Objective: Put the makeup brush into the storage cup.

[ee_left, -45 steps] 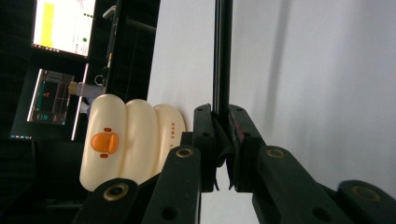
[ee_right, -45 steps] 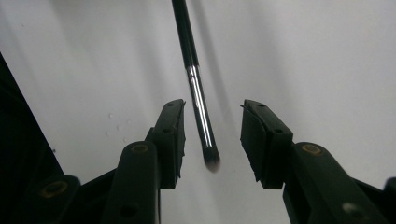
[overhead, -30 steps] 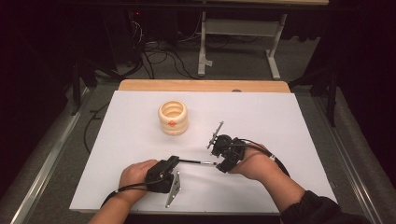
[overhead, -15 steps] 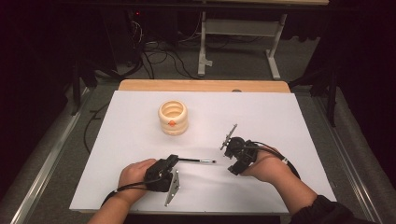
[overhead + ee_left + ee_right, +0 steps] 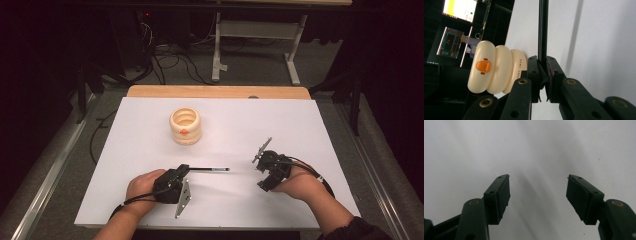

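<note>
White sheet (image 5: 310,135) covers the counter, a bare wooden edge (image 5: 215,91) showing along its far side. Grey carpet floor (image 5: 260,70) beyond, black cables (image 5: 170,62) tangled on it. White metal stand legs (image 5: 292,65) stand well beyond the right claw (image 5: 261,172). Metal rails (image 5: 47,175) run along both sides of the counter. Room dark, light falling on the counter alone. Beyond the left claw (image 5: 543,77), lit monitor (image 5: 460,8) glows in the dark, with a clear box (image 5: 452,42) just below it.
</note>
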Action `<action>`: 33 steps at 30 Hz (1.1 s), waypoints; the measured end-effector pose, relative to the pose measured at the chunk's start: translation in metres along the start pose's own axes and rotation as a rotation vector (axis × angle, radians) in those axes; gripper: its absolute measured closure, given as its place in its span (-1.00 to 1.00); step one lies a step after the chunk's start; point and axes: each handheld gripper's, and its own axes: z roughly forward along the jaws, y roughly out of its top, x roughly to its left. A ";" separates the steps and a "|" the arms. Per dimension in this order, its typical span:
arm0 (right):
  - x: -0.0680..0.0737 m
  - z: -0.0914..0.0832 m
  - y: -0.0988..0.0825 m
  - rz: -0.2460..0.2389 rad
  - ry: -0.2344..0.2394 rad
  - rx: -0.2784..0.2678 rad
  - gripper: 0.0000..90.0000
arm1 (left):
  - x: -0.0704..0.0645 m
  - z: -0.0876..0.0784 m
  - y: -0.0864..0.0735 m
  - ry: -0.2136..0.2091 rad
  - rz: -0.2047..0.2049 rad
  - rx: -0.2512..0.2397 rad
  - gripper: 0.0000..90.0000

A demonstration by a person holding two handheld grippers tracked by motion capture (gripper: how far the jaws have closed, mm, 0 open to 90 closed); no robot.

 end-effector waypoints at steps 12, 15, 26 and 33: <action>-0.011 0.009 -0.026 0.066 -0.019 -0.063 -0.43 | 0.002 0.000 -0.002 0.000 -0.040 -0.001 0.85; -0.012 0.010 -0.029 0.100 -0.026 -0.095 -0.54 | 0.003 0.000 -0.003 -0.007 -0.059 0.000 0.85; -0.013 0.012 -0.032 0.190 -0.045 -0.213 -0.73 | 0.007 -0.001 -0.007 -0.017 -0.155 -0.008 0.85; -0.014 0.017 -0.038 0.239 -0.061 -0.284 -0.89 | 0.011 -0.001 -0.011 -0.027 -0.237 -0.024 0.85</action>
